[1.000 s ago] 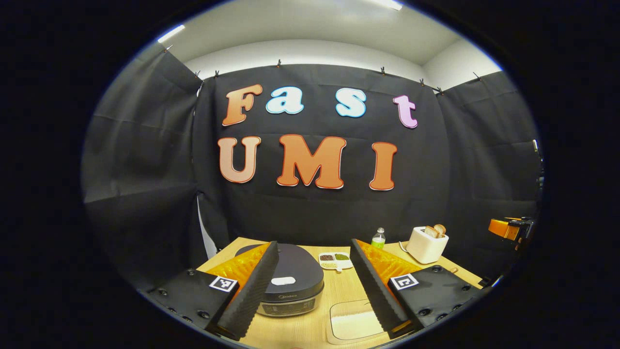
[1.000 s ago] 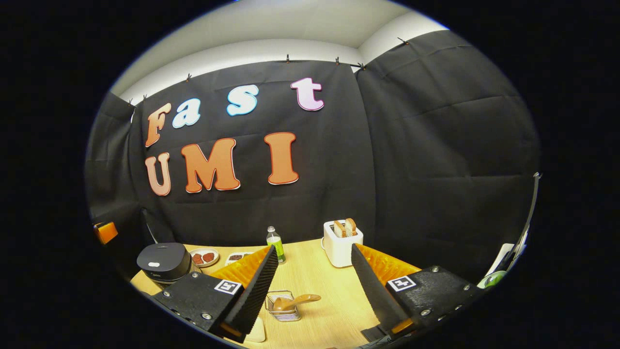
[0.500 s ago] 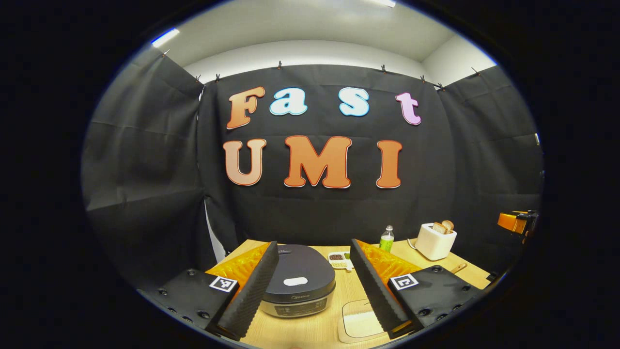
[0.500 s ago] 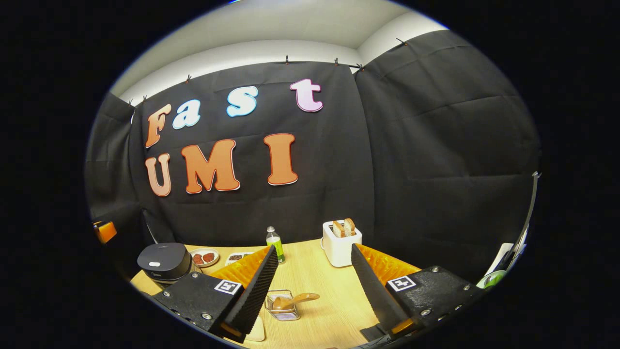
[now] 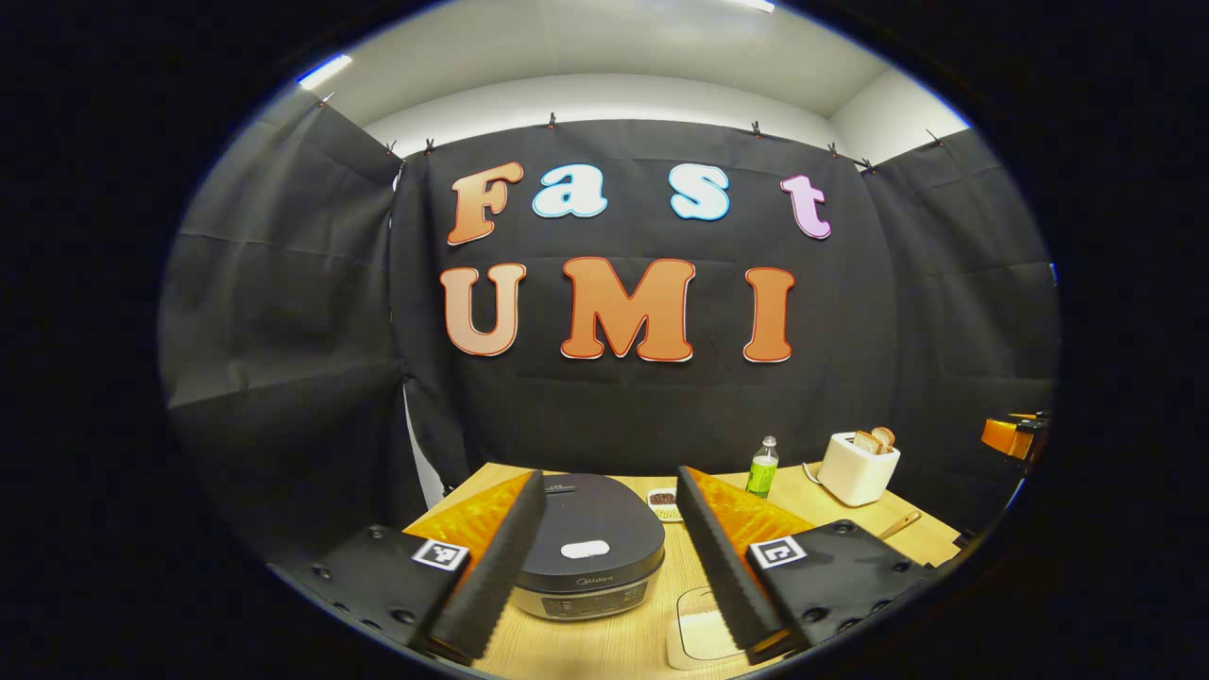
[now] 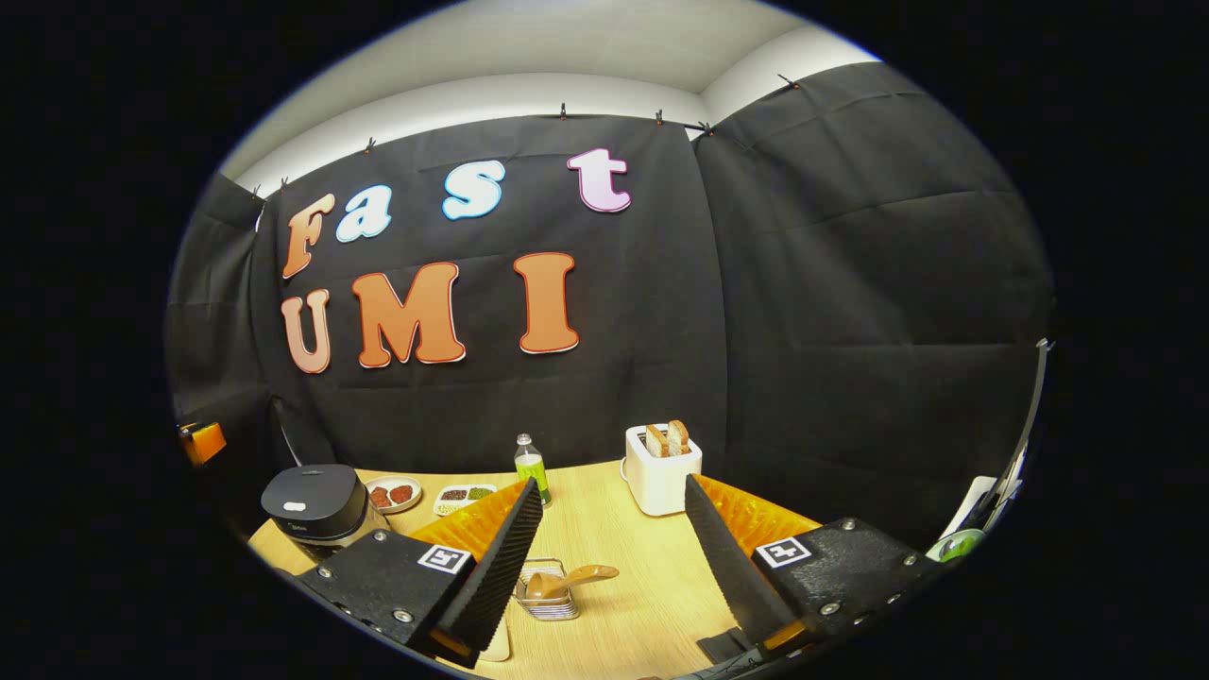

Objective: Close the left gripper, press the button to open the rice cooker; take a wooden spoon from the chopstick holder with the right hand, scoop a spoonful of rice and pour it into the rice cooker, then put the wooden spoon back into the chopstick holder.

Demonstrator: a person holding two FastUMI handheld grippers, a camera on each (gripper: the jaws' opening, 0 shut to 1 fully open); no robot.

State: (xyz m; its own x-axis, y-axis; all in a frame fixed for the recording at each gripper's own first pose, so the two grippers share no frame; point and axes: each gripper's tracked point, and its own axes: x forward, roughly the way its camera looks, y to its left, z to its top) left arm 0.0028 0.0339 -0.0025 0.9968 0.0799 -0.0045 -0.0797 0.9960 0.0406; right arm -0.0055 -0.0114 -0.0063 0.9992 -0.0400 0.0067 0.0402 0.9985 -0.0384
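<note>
In the left gripper view the dark rice cooker (image 5: 590, 557) stands on the wooden table with its lid down, and its white button (image 5: 585, 549) faces up. My left gripper (image 5: 609, 474) is open, hovering short of the cooker, which sits framed between the two fingers. A white rice tray (image 5: 697, 635) lies to the cooker's right, partly behind my right finger. In the right gripper view my right gripper (image 6: 613, 482) is open above the table. The wooden spoon (image 6: 571, 578) lies in the wire chopstick holder (image 6: 548, 603), low between the fingers. The rice cooker (image 6: 312, 505) stands far left.
A green bottle (image 6: 532, 467) and a white toaster (image 6: 661, 467) with bread stand at the back of the table. A plate (image 6: 392, 493) and a divided dish (image 6: 463, 494) lie beside the cooker. The other gripper's orange part (image 6: 203, 442) shows at the left edge.
The left gripper has swung left, so the cooker now sits centred between its fingers instead of behind the left one. The right gripper has barely shifted. Both stay open.
</note>
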